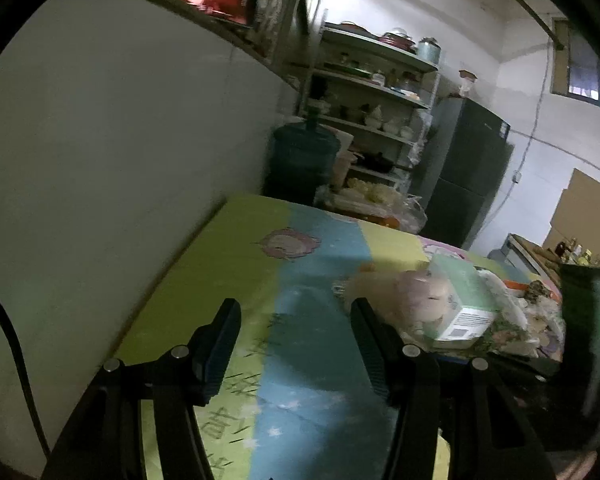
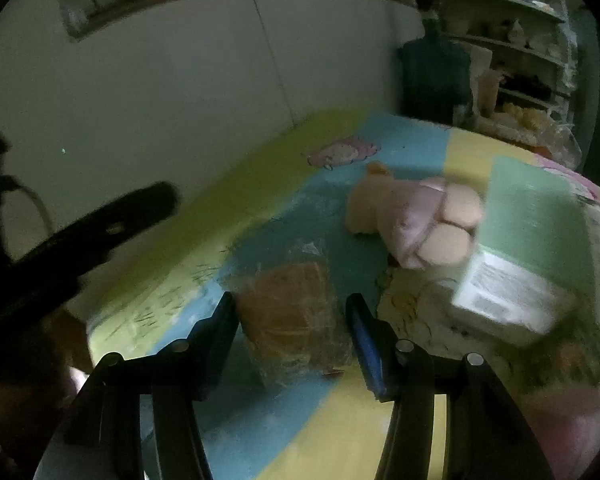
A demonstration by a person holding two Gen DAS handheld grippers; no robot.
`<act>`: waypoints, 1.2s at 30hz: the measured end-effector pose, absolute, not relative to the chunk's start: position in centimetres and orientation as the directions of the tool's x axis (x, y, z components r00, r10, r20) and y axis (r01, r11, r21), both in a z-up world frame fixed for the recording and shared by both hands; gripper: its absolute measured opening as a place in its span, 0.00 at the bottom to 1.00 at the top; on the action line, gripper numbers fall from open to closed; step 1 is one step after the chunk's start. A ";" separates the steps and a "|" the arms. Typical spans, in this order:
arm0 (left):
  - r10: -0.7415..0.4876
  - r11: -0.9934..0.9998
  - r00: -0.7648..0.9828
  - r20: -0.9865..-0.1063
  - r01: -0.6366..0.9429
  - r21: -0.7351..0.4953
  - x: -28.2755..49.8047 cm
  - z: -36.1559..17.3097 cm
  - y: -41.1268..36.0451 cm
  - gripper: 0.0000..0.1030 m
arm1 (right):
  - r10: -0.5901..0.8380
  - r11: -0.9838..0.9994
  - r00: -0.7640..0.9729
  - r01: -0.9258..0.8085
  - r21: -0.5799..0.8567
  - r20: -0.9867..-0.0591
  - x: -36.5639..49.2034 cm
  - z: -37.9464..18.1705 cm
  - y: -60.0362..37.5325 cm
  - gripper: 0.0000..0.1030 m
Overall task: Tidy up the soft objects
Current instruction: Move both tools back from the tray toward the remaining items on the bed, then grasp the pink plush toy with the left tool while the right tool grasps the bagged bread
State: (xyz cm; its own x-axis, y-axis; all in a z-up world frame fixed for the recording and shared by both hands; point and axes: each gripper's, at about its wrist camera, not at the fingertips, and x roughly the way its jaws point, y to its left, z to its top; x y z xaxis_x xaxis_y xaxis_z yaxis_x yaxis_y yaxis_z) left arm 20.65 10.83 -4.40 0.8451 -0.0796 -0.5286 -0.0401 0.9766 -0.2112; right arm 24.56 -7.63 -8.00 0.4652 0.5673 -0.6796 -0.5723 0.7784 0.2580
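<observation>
A loaf of bread in a clear plastic bag (image 2: 288, 316) lies on the colourful mat (image 2: 332, 420), and my right gripper (image 2: 290, 300) is shut on it, a pad against each side of the bag. Beyond it lies a beige plush toy in a pink garment (image 2: 412, 216), beside a green and white tissue pack (image 2: 532, 232). My left gripper (image 1: 296, 308) hangs open over the mat (image 1: 220, 264) with nothing between its fingers. The plush toy (image 1: 400, 296) and the tissue pack (image 1: 460, 292) sit just right of its right finger. In the right wrist view the left gripper shows as a dark blurred shape at the left.
A white wall runs along the mat's left side. Past the far end stand a dark water jug (image 1: 304, 152), a cluttered shelf rack (image 1: 372, 92), a dark fridge (image 1: 468, 168) and bags of food (image 1: 380, 200). More clutter (image 1: 536, 312) lies at the right.
</observation>
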 end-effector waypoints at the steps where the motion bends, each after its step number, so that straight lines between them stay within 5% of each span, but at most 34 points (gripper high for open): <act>1: -0.089 0.977 0.844 -0.529 -0.029 -0.211 20.9 -4.3 10.5 0.55 | 0.570 0.781 0.473 -0.567 0.263 -0.671 24.0 -7.7 -8.4 0.55; 14: -0.233 0.972 0.804 -0.548 0.176 -0.155 24.1 -4.2 4.3 0.55 | 0.555 0.818 0.563 -0.502 0.281 -0.612 19.8 -5.7 -15.5 0.55; 26: -0.092 0.748 0.872 -0.480 0.379 0.545 23.3 -8.0 -2.9 0.55 | 0.544 0.830 0.567 -0.471 0.299 -0.618 18.7 -6.6 -18.6 0.55; 36: -0.191 0.510 0.839 -0.509 0.528 0.679 26.2 -10.6 -4.2 0.57 | 0.547 0.834 0.585 -0.443 0.329 -0.598 18.3 -6.5 -21.0 0.55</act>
